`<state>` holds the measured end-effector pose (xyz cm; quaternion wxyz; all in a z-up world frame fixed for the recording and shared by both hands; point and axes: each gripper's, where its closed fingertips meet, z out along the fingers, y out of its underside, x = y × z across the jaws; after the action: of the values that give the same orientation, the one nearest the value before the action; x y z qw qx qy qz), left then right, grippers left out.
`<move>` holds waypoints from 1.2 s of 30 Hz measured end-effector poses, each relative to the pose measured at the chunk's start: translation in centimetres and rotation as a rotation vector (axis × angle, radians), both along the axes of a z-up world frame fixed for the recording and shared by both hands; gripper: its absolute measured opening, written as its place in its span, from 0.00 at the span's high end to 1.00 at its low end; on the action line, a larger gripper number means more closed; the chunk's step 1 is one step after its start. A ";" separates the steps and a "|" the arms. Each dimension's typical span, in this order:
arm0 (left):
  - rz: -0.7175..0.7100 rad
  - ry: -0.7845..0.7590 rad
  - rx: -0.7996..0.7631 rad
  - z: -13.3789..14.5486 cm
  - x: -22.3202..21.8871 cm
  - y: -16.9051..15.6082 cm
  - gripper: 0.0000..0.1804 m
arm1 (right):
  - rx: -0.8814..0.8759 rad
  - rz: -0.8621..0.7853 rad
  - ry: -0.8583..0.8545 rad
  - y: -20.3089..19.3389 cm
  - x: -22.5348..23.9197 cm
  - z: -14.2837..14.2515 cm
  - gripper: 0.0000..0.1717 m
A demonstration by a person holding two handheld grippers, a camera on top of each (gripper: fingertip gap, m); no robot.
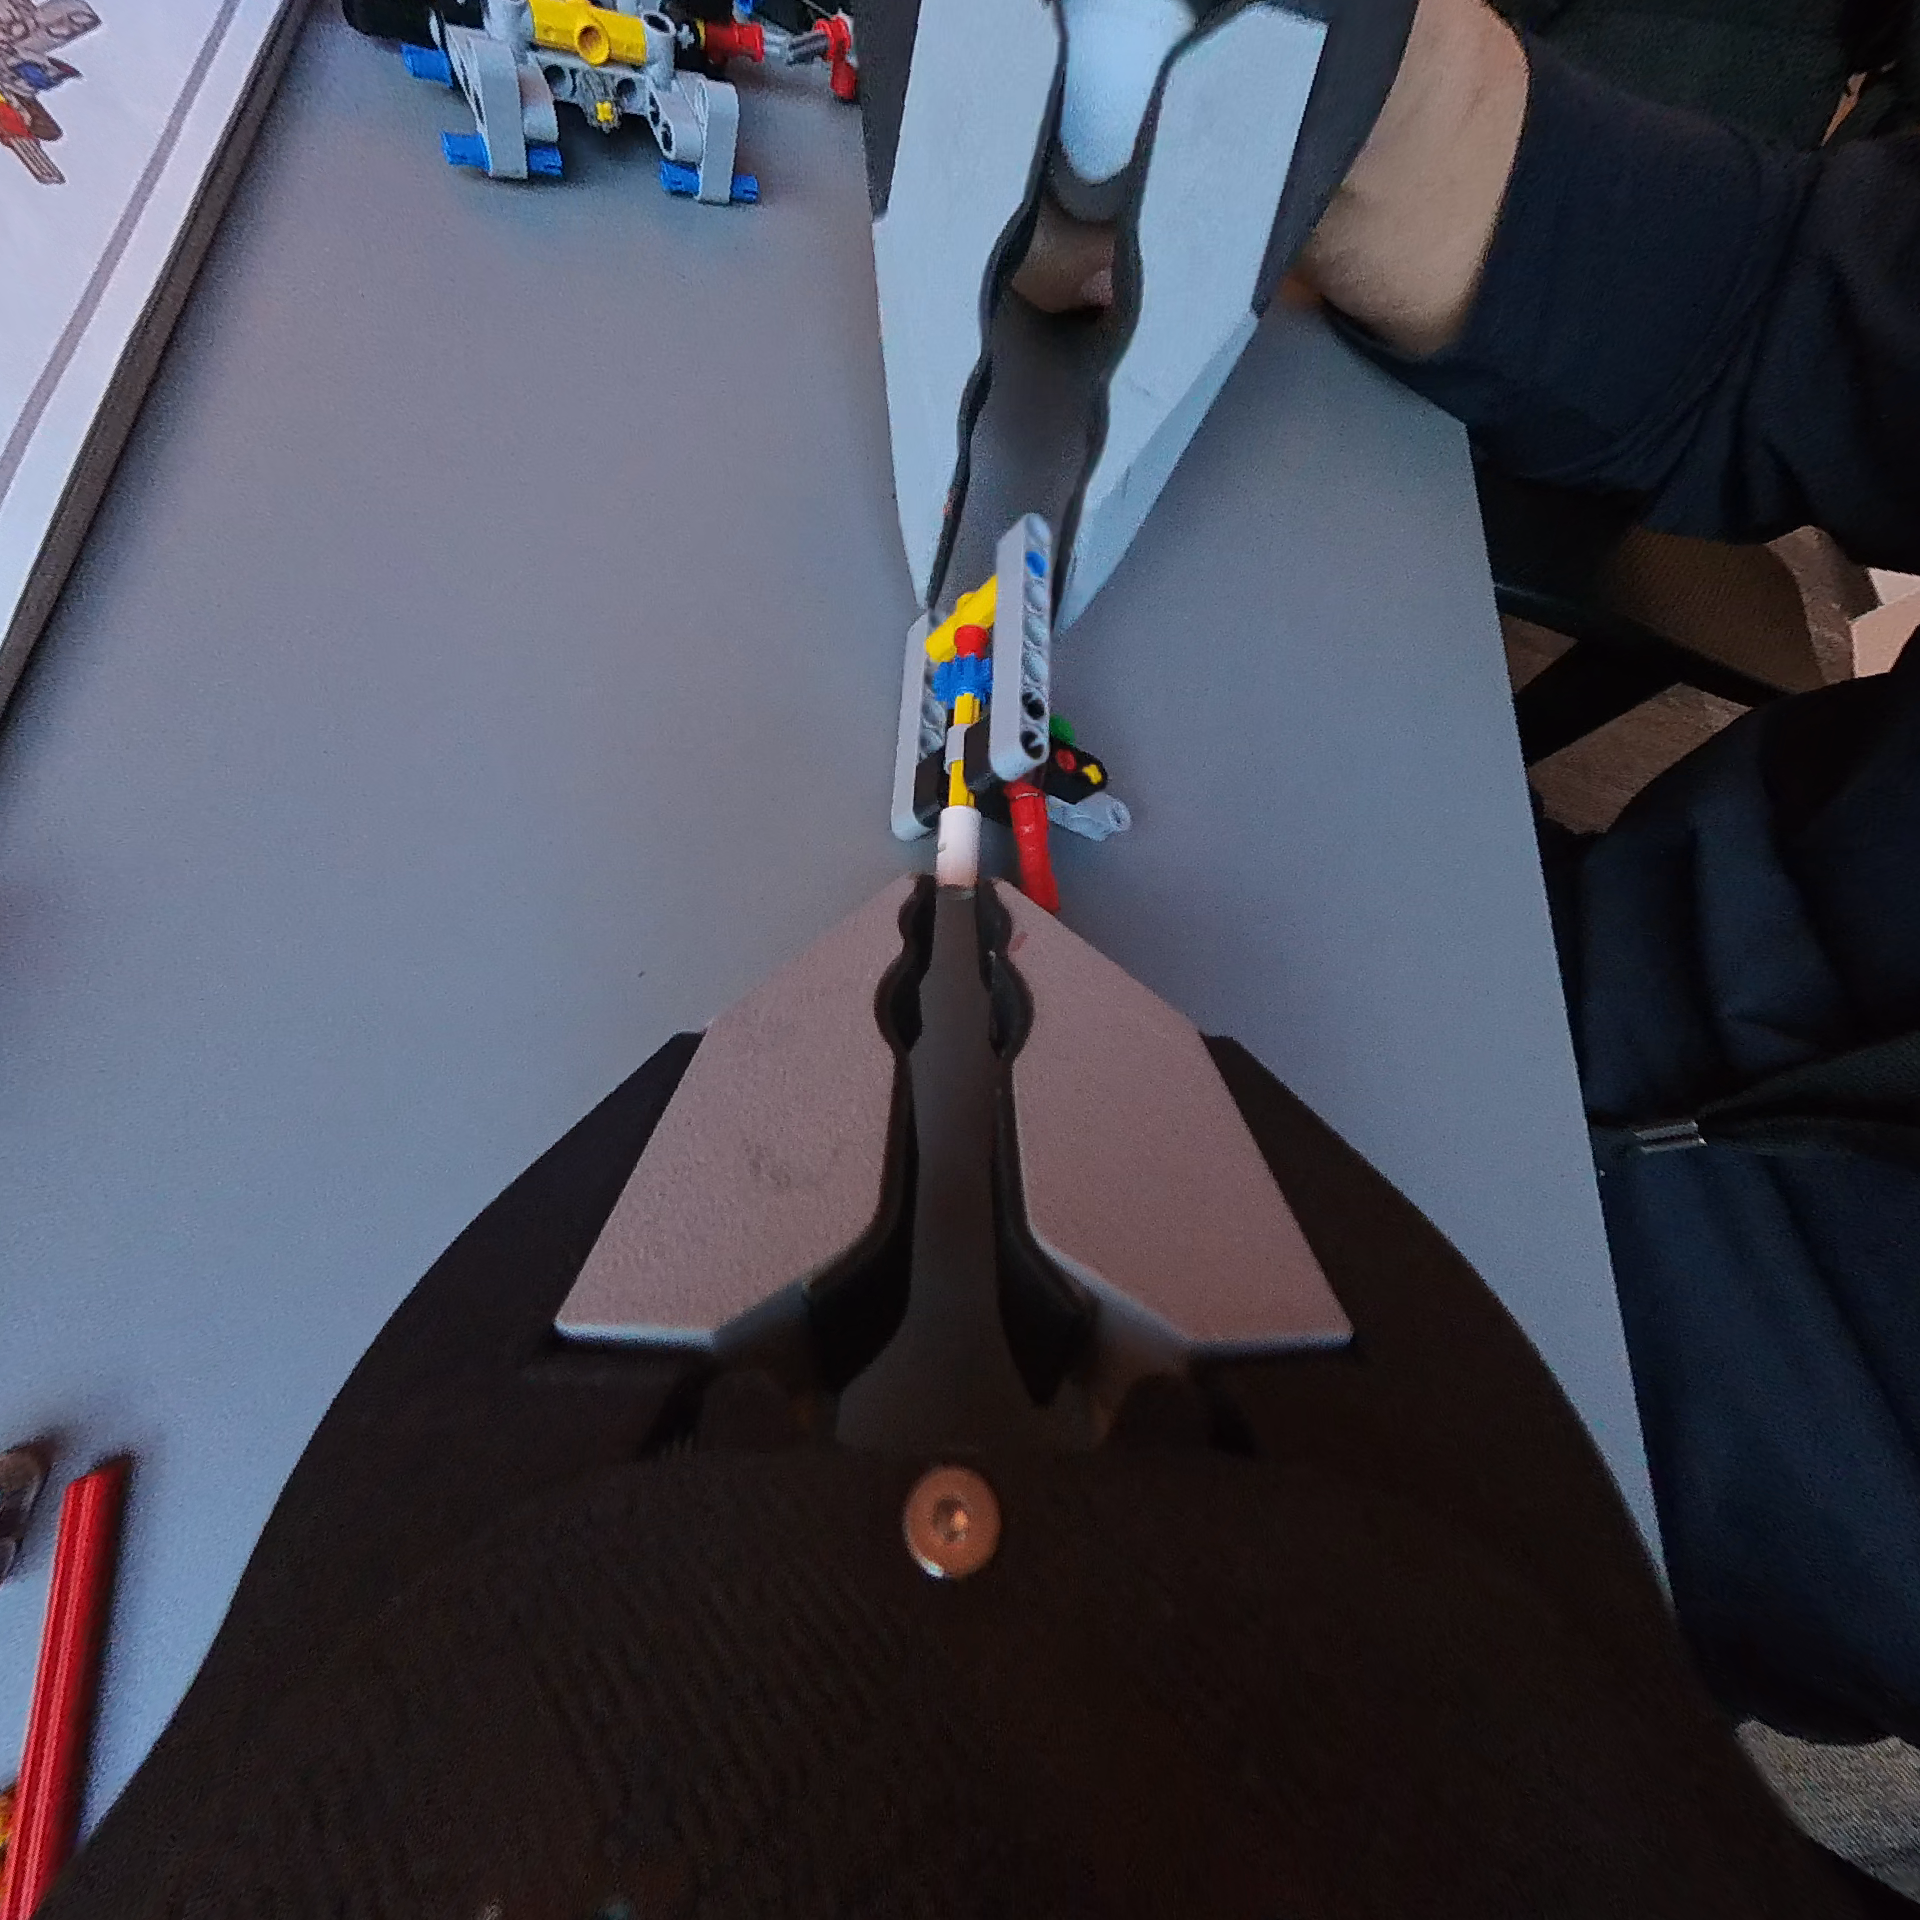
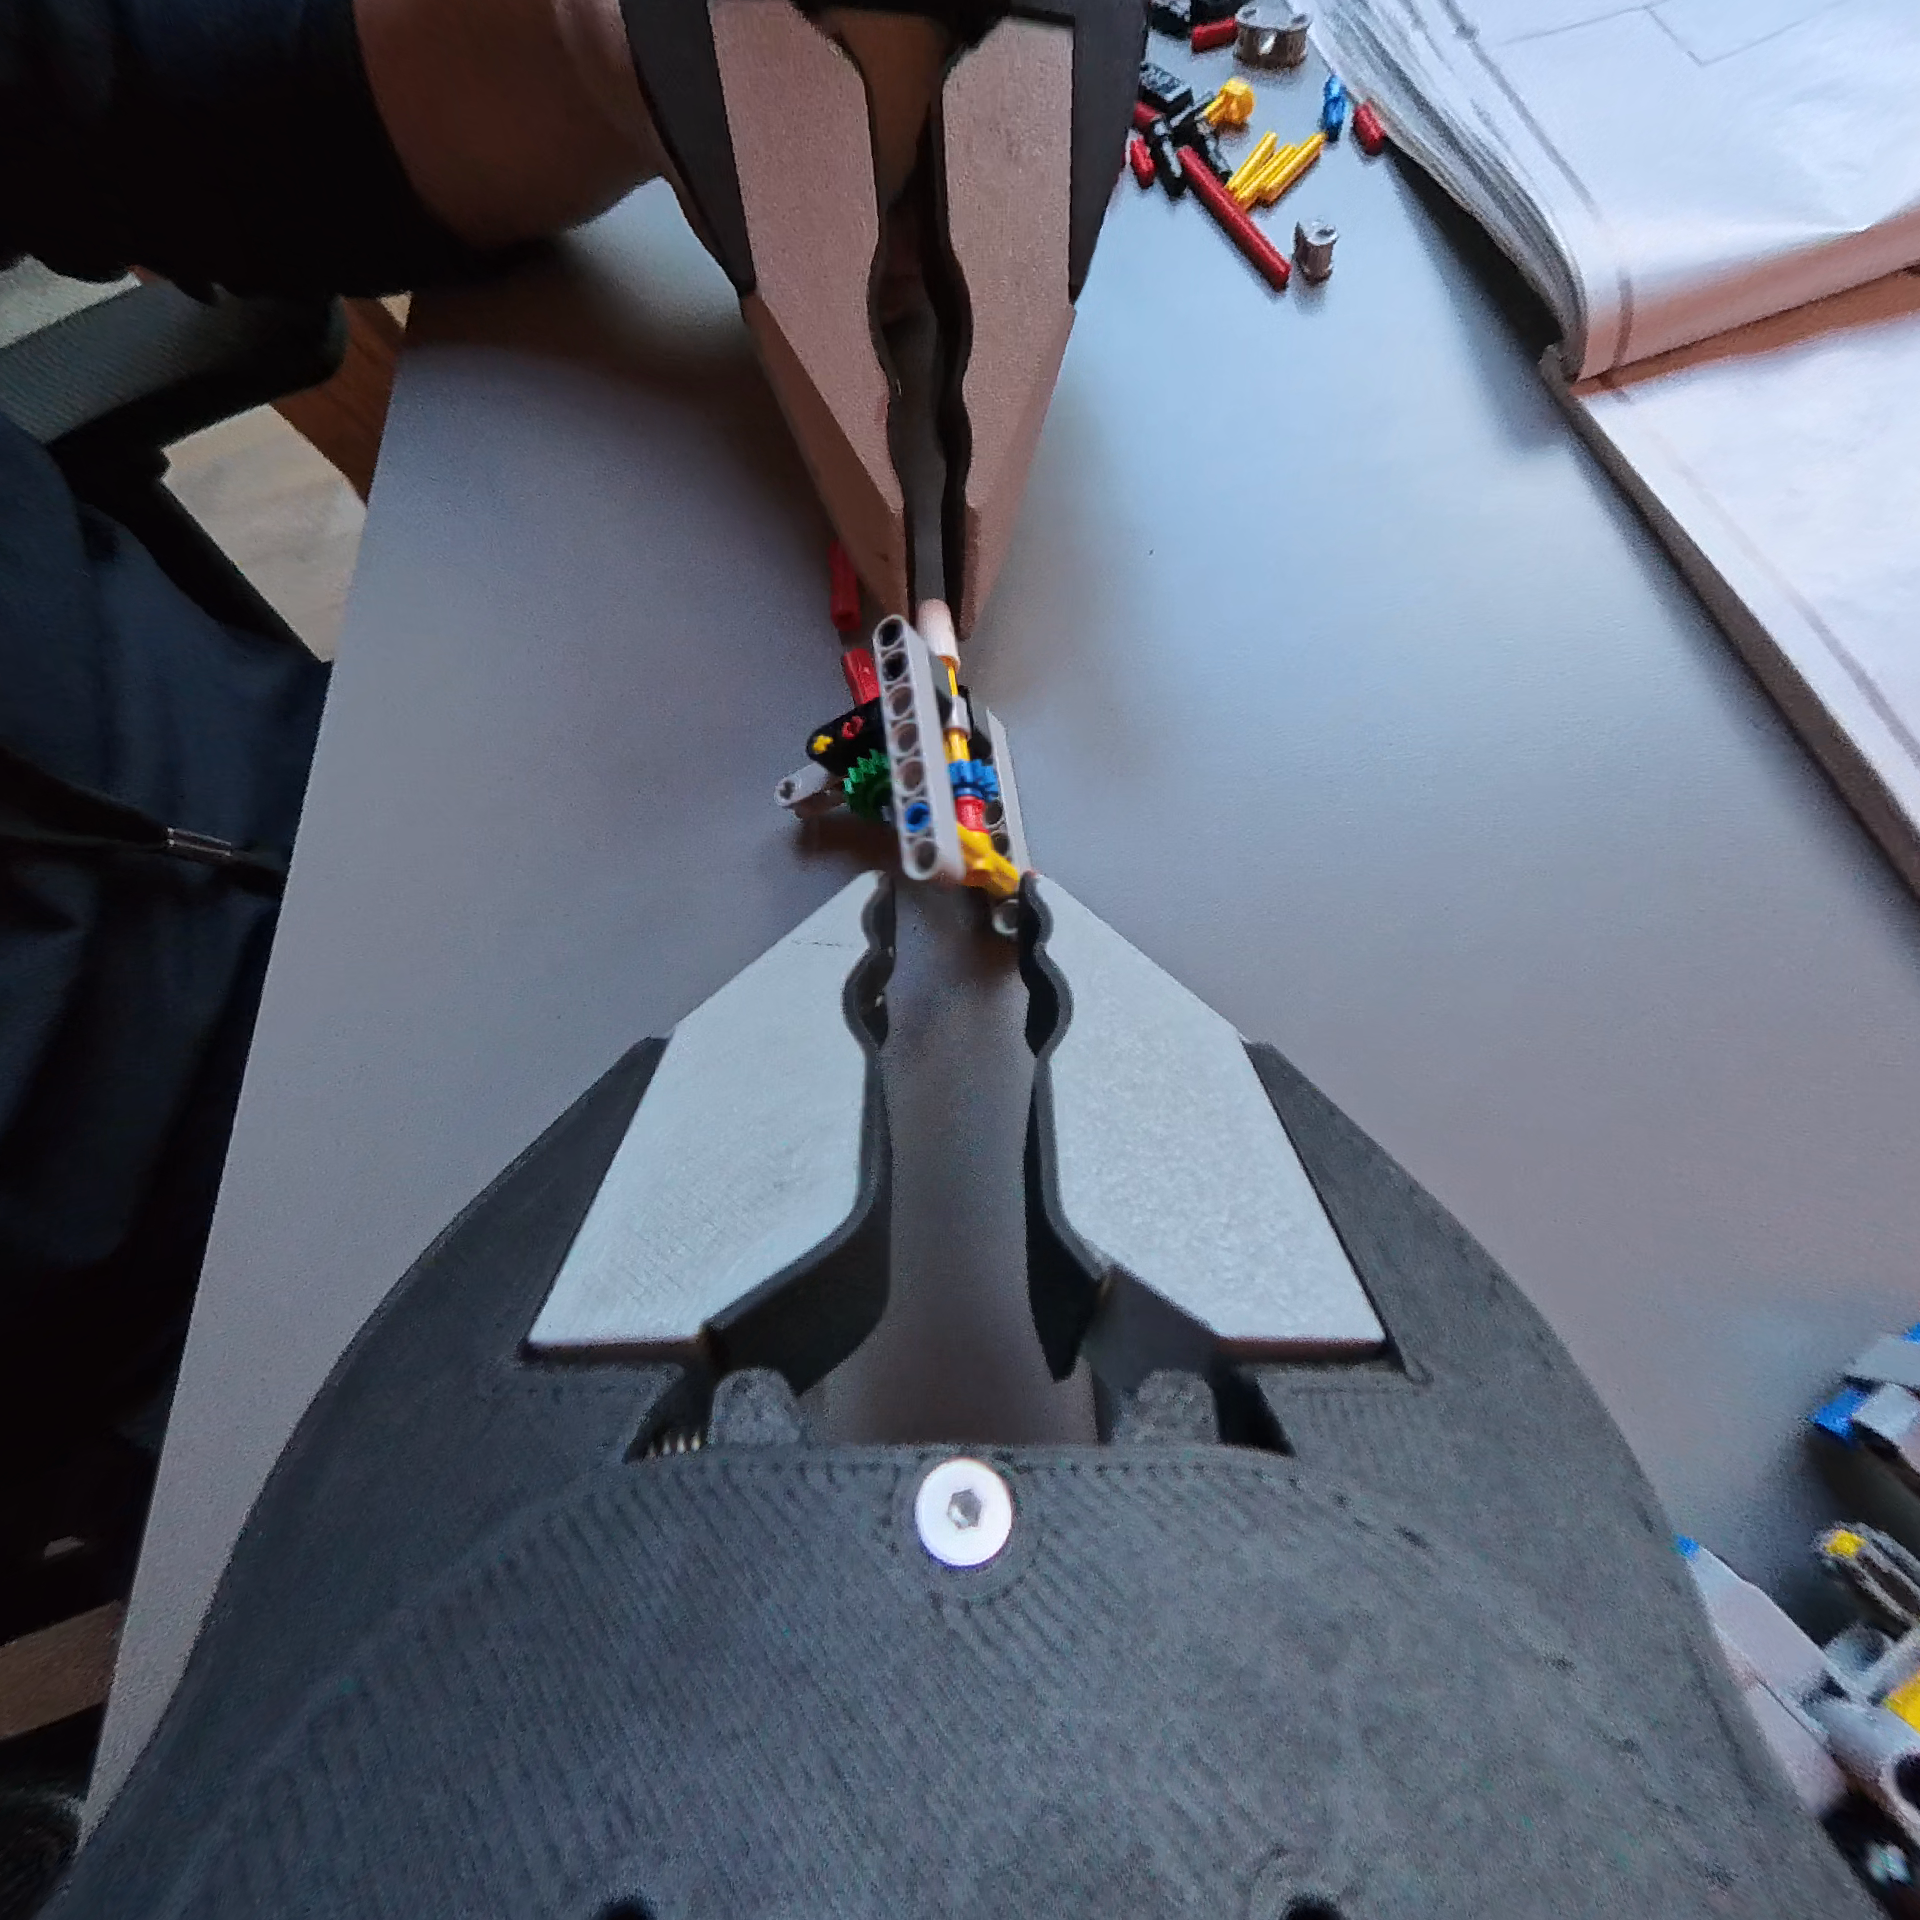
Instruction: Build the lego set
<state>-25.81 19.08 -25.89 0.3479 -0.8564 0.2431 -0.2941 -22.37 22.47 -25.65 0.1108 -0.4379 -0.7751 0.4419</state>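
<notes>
Here the left gripper (image 1: 956,883) is pinched on the white sleeve (image 1: 957,844) at one end of a small brick assembly (image 1: 977,686) lying near the table's (image 1: 416,727) edge by the seated person. The right gripper (image 2: 951,894) faces it with jaws apart — the yellow piece (image 2: 987,868) sits between its tips, contact hard to judge. Loose pegs (image 2: 1247,177) lie blurred near an open booklet (image 2: 1662,156) — a larger model (image 1: 592,94) is cut off at the far edge.
</notes>
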 end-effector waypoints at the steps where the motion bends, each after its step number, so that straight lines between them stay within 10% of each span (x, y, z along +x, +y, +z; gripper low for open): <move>1: 0.001 0.000 0.003 0.0 0.1 0.0 0.98 | 0.008 0.004 -0.016 -0.1 0.0 -0.4 0.87; 36: -0.081 0.086 0.014 -0.7 0.3 -2.2 0.90 | -0.182 -0.025 -0.170 -0.6 -0.1 -0.6 1.00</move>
<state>-25.52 16.89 -26.54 0.3307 -0.8554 0.2943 -0.2690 -22.50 21.82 -26.20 0.0102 -0.4915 -0.7329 0.4704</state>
